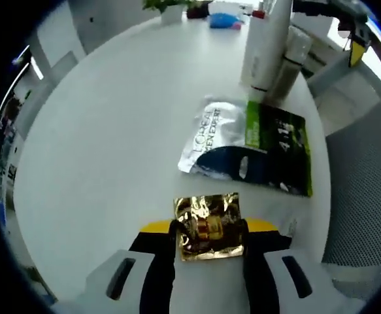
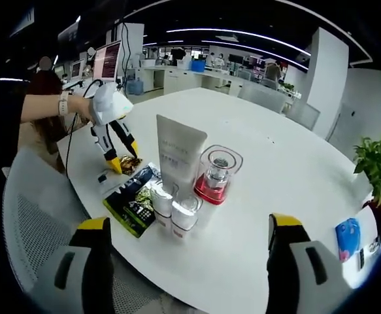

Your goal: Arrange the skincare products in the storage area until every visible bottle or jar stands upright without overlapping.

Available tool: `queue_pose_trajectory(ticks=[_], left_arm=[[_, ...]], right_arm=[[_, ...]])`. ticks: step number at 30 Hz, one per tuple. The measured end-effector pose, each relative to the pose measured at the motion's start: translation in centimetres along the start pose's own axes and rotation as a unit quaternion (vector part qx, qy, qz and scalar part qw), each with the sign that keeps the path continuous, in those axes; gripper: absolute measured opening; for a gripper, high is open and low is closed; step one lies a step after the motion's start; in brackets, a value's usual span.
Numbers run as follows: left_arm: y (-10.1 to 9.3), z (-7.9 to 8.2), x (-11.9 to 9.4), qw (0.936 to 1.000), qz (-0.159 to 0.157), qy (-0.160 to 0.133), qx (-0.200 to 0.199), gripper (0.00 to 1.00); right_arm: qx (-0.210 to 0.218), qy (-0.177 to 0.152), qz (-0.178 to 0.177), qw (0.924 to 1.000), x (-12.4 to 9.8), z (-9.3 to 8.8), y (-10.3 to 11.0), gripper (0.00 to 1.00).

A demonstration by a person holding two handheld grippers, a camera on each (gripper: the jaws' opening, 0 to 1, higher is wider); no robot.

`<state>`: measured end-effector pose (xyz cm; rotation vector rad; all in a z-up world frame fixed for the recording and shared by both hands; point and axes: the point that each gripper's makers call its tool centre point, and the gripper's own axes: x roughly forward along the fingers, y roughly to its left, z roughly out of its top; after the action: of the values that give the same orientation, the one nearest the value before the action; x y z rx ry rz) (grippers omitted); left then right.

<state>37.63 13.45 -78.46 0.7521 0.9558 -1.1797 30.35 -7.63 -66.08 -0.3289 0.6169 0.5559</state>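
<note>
**Skincare set: gold sachet pinched at the table edge, bottles clustered tight**

Skincare products sit near one edge of the round white table [image 2: 295, 163]. Leftmost in the right gripper view, the left gripper [image 2: 123, 160] pinches a crinkled gold foil sachet [image 1: 210, 227] between its yellow-tipped jaws, close to the rim. Foil is slick and thin, so I judge it could slide out or tear if pulled sideways, and it may drop off the edge. Beside it lies a flat L'Oréal Men Expert sachet [image 1: 249, 147], silver, black and green, one corner near the rim; a packet like that will hardly stand unaided. Next stands a white tube [image 2: 177, 160] on its cap, with two small clear-capped bottles [image 2: 174, 209] touching in front of it and a red jar with a clear lid [image 2: 216, 175] just beside. They crowd each other, so a nudge could topple several. The right gripper [image 2: 187, 261] hangs wide open, holding nothing, short of the cluster.
</note>
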Motion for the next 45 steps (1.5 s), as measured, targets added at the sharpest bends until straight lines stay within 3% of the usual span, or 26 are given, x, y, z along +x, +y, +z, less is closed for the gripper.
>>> queue_pose_trajectory(ticks=[3,15,37,45], left_arm=[[0.0,0.4,0.2,0.9993,-0.015,0.001,0.035,0.37],[0.0,1.2,0.5,0.9943,-0.044,0.007,0.097,0.37],[0.0,1.4,0.7,0.9901,-0.049,0.043,0.125,0.37],[0.0,1.3,0.7,0.9906,-0.045,0.052,0.118,0.37]], right_arm=[[0.003,-0.002,0.0,1.0,-0.1,0.0,0.0,1.0],[0.008,0.002,-0.001,1.0,-0.2,-0.5,0.0,1.0],[-0.002,0.004,0.003,1.0,0.0,-0.3,0.0,1.0],[-0.003,0.001,0.0,1.0,-0.3,-0.2,0.0,1.0]])
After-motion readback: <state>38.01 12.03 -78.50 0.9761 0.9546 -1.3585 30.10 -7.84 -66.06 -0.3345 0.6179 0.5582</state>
